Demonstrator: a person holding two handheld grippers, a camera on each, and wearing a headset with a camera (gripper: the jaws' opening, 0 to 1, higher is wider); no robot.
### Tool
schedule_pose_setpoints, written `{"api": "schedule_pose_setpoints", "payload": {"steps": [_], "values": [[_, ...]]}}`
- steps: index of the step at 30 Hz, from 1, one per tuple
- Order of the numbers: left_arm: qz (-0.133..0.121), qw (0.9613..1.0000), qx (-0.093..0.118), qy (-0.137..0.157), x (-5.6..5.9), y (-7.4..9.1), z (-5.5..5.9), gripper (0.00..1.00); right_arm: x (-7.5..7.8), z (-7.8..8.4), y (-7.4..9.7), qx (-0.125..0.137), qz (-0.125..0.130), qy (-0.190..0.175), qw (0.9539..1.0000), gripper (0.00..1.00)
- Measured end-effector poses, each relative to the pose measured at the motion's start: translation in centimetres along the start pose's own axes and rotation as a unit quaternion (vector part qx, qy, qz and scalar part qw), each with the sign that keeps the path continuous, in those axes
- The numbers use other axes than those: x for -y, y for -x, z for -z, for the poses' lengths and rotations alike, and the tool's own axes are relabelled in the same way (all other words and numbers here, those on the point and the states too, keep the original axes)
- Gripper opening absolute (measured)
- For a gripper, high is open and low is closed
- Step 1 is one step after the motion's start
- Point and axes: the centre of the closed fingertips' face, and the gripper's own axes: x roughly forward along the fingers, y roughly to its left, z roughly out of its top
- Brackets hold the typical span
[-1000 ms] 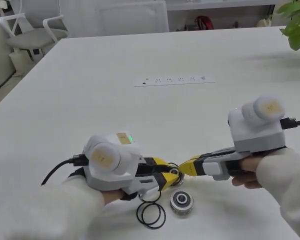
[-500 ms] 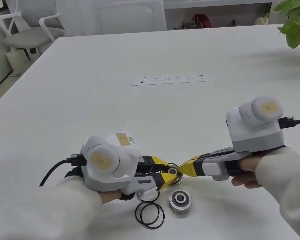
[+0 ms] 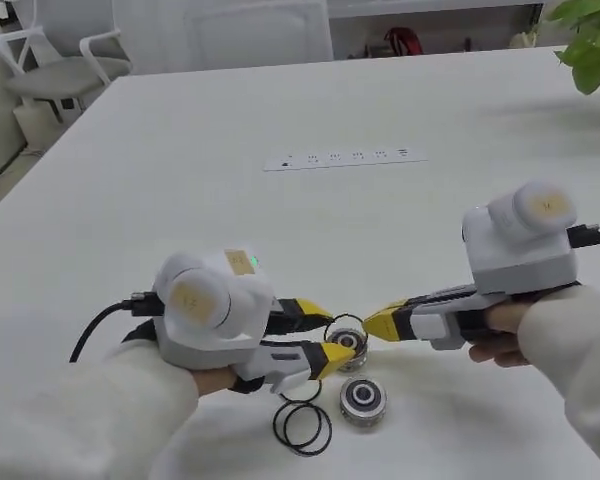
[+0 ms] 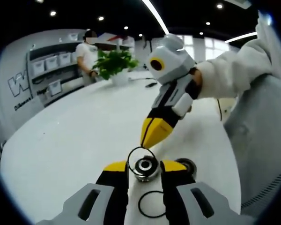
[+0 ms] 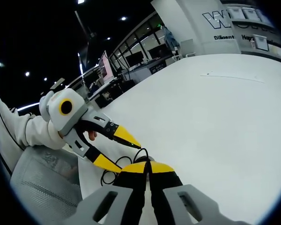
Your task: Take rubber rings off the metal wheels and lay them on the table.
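Note:
My left gripper (image 3: 328, 332) is shut on a small metal wheel (image 3: 343, 341), which sits between its yellow jaws (image 4: 146, 168). A thin black rubber ring (image 3: 345, 324) loops up from that wheel. My right gripper (image 3: 368, 322) is shut on the ring's edge, its tips close to the wheel (image 4: 149, 137). A second metal wheel (image 3: 362, 398) lies on the table just below. Two loose rubber rings (image 3: 302, 426) lie beside it. In the right gripper view my own jaws (image 5: 148, 165) are pressed together, with the left gripper (image 5: 116, 147) facing them.
A white power strip (image 3: 335, 158) lies flat at the middle of the white table (image 3: 180, 180). A plant (image 3: 590, 50) stands at the far right corner and an office chair (image 3: 60, 70) beyond the far left edge. A person (image 4: 89, 54) stands at shelves in the distance.
The grippers have drawn slightly apart, the right one to the right. The rubber ring now shows as an open loop stretched up off the held wheel.

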Motion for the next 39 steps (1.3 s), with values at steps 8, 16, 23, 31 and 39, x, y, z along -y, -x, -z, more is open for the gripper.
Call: {"api": "schedule_pose_setpoints", "payload": {"steps": [8, 16, 23, 31, 39], "values": [[-0.005, 1.0000, 0.005, 0.005, -0.3, 1.1, -0.9, 0.34, -0.1, -0.8, 0.4, 0.013, 0.002, 0.003, 0.9999, 0.00], [-0.018, 0.9997, 0.015, 0.002, -1.1, 2.7, -2.0, 0.38, -0.6, -1.6, 0.6, 0.023, -0.001, 0.009, 0.9997, 0.00], [-0.024, 0.9996, 0.013, 0.012, -1.4, 4.1, -2.2, 0.47, -1.4, -2.1, 0.4, 0.025, -0.009, 0.019, 0.9994, 0.00], [-0.035, 0.9991, 0.016, 0.020, -1.9, 6.2, -2.4, 0.53, -2.2, -2.6, 0.2, 0.029, -0.018, 0.029, 0.9990, 0.00], [-0.046, 0.9989, 0.003, 0.011, -1.8, 8.3, -1.4, 0.62, -3.6, -3.2, -0.2, 0.033, -0.035, 0.036, 0.9982, 0.00]]}}
